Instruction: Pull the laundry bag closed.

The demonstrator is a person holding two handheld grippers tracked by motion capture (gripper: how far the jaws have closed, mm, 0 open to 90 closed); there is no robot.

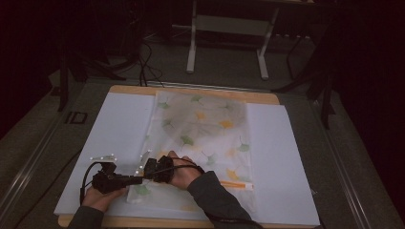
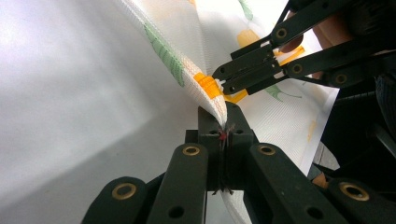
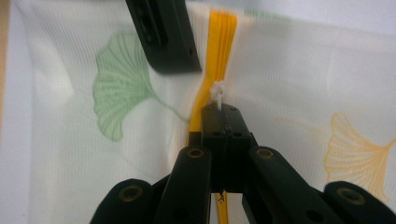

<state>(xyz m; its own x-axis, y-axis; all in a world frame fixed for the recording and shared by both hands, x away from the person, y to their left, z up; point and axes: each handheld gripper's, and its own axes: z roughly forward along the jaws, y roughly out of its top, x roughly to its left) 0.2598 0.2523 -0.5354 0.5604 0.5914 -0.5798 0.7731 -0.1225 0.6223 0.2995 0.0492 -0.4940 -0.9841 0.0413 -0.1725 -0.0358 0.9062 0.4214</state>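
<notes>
Left hand-held gripper [image 2: 223, 128] is clamped on the corner of the white mesh ginkgo-print zip bag [image 1: 200, 129]. Right hand-held gripper [image 3: 219, 109], just beside it, pinches the white zipper pull [image 3: 217, 93]; the orange zipper [image 3: 219, 42] runs straight away from it.

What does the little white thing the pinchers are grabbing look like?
On the white board lies a mesh bag printed with leaves. Along its near end runs an orange zipper. The zipper pull is its tiny white tab, pinched by the right tool.
</notes>
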